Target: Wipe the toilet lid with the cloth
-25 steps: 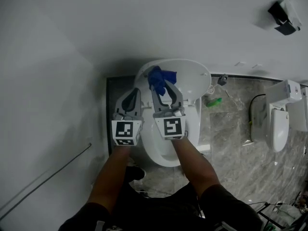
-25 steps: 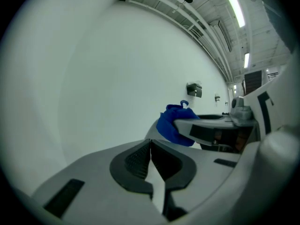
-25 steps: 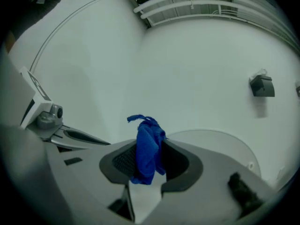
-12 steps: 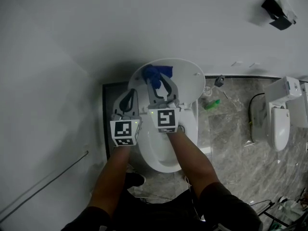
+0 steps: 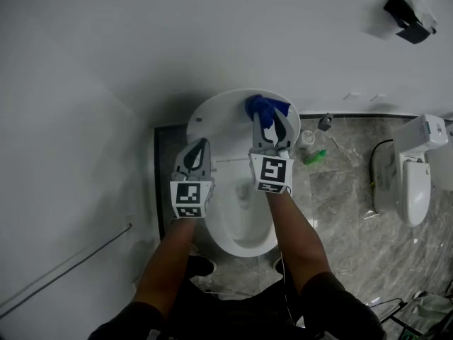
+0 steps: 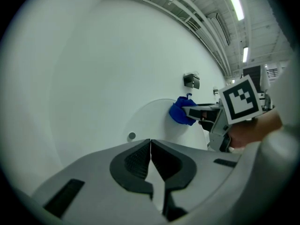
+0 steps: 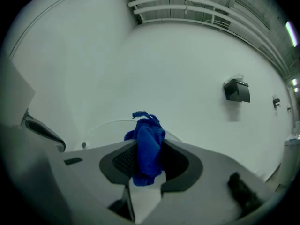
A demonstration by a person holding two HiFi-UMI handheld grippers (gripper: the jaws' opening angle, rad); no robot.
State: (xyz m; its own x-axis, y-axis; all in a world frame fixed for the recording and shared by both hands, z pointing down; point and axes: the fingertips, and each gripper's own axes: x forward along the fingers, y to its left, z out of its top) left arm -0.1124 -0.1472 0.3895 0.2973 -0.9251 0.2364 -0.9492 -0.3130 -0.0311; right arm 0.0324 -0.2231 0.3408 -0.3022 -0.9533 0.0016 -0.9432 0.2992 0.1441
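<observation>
Cloth (image 5: 263,107) farther right, between right tongs (image 5: 271,123).

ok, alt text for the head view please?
Seen from above, the right gripper holds a bunched blue cloth at the raised white toilet lid. The left gripper, shut and empty, is beside it. Grey marble floor to the right.

Black wall box (image 5: 409,9) upper right — green object (image 5: 316,157) on grey floor (image 5: 347,218).

Round white plastic toilet lid (image 5: 225,125) stands upright; bunched blue cloth (image 5: 265,108), clamped by right gripper (image 5: 272,123), touches its upper right.
</observation>
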